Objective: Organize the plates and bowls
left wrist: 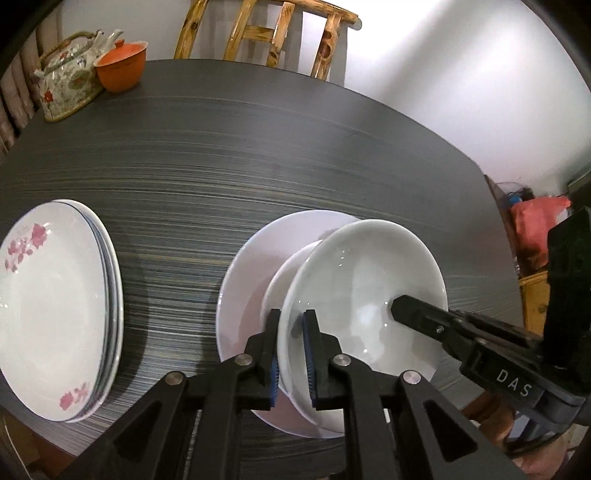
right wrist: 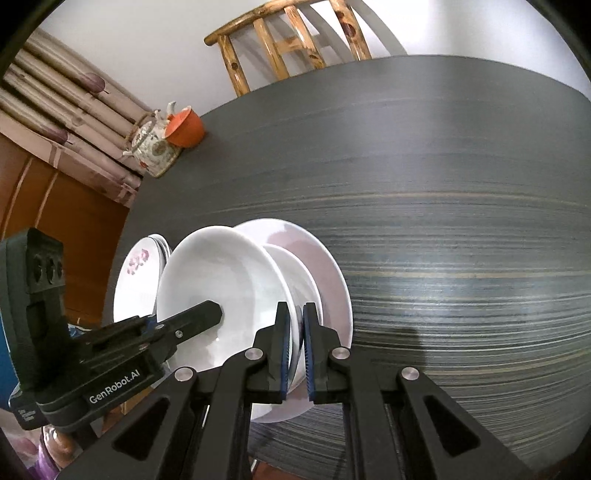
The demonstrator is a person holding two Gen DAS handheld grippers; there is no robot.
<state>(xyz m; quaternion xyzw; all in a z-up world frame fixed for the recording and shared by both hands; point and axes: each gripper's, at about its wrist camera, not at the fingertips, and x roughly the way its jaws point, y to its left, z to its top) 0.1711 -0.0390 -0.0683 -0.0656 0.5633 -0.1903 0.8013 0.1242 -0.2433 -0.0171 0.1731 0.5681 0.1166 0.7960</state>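
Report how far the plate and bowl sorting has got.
Done: flowered plates sit stacked at the table's left. In hand: left tool and right tool each clamp a rim of the white bowl, over a second bowl on the large plate. Left: setting it down.

Soft indoor light, fisheye-bent edges, dark vignetted corners.

**Open tabletop ahead, crockery at the edges**

Wide bare stretch of dark table (right wrist: 461, 221) beyond and right of the white bowls (left wrist: 365, 288) on the large plate (left wrist: 240, 280). Left blocked by stacked floral plates (left wrist: 55, 291). Far left corner taken by teapot (left wrist: 68, 81) and orange cup (left wrist: 122, 68); wooden chair (left wrist: 266, 33) behind.
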